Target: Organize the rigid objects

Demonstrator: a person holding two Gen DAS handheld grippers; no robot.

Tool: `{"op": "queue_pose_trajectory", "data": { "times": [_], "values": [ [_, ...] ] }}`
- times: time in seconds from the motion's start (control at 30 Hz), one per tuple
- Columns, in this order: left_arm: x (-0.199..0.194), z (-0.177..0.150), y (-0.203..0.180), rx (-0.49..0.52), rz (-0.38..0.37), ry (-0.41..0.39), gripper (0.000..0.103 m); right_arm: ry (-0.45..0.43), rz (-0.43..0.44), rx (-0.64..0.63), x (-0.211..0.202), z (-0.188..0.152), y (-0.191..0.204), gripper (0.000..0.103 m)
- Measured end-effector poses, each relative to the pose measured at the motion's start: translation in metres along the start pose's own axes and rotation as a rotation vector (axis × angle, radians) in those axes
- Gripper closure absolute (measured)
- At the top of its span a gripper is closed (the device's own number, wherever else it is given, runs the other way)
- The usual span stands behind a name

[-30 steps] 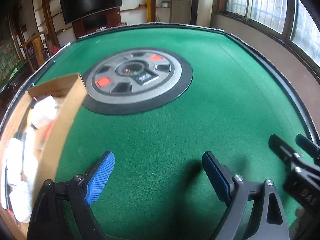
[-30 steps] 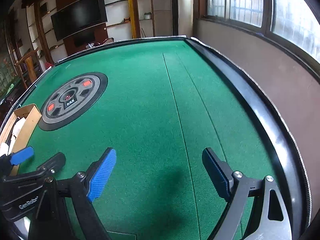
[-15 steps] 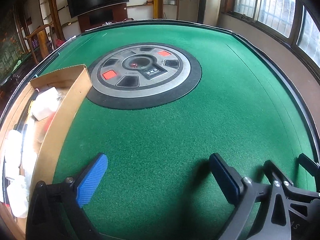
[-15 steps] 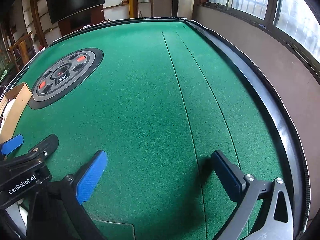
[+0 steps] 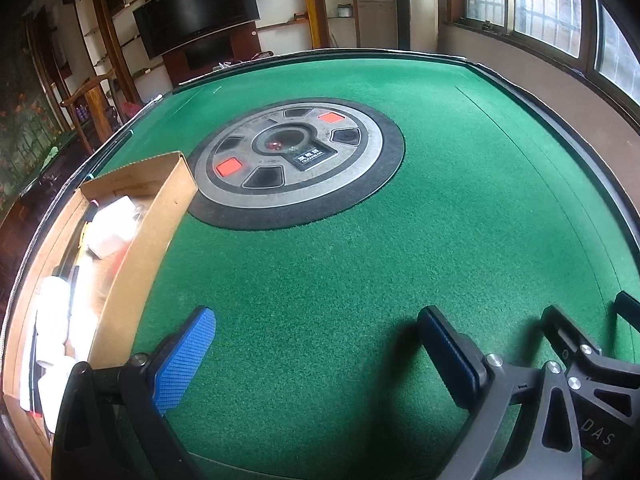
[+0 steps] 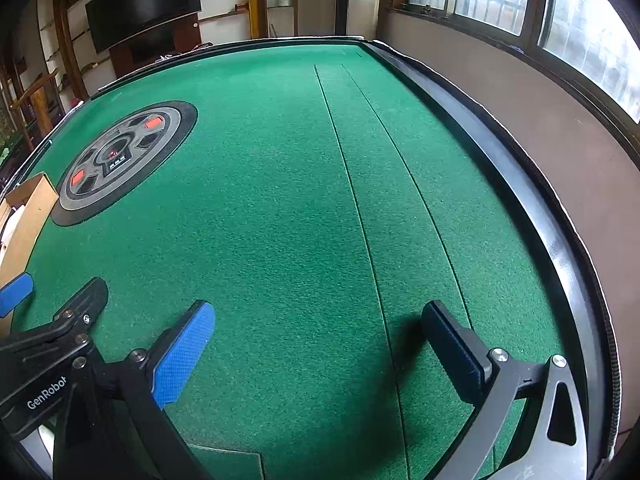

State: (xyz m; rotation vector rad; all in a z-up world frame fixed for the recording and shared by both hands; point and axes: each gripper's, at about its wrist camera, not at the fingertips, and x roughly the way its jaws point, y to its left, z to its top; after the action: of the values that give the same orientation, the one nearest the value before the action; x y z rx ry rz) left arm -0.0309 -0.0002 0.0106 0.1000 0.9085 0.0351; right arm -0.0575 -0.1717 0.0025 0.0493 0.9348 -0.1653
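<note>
Green felt table; cardboard box long axis front-to-back; both tongs agape.

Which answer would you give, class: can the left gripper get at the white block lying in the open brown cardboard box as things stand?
Probably yes. The left gripper is open and empty beside the open brown cardboard box, whose top is uncovered; the white block lies exposed, though the near wall means reaching over.

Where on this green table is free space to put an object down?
Free: the felt between the round centre panel and the right rim, and the patch before both open grippers. Crowded: the cardboard box at the left edge, full of white items.
</note>
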Motion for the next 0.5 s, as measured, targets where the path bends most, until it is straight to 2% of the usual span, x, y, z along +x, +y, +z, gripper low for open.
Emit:
{"op": "queue_pose_trajectory", "data": {
  "times": [0.07,0.13,0.17,0.27,0.37,0.5],
  "values": [
    [0.0,-0.003,0.006,-0.026,-0.027,0.006,0.001,0.001,-0.001,-0.004,0.0,0.0,0.0,0.0],
    [0.003,-0.005,0.014,-0.099,-0.072,0.033,0.001,0.001,-0.002,-0.005,0.0,0.0,0.0,0.0],
    [0.002,-0.005,0.014,-0.104,-0.065,0.034,0.001,0.001,-0.001,-0.004,0.0,0.0,0.0,0.0],
    [0.0,-0.006,0.011,-0.086,-0.073,0.033,0.001,0.001,-0.004,0.001,0.0,0.0,-0.002,0.0],
    [-0.004,-0.008,0.0,-0.028,-0.117,0.034,0.001,0.002,-0.02,0.024,0.001,0.001,-0.008,0.0],
    [-0.004,-0.007,-0.002,-0.024,-0.125,0.032,0.001,0.003,-0.026,0.036,0.001,0.002,-0.011,0.0]
  ]
}}
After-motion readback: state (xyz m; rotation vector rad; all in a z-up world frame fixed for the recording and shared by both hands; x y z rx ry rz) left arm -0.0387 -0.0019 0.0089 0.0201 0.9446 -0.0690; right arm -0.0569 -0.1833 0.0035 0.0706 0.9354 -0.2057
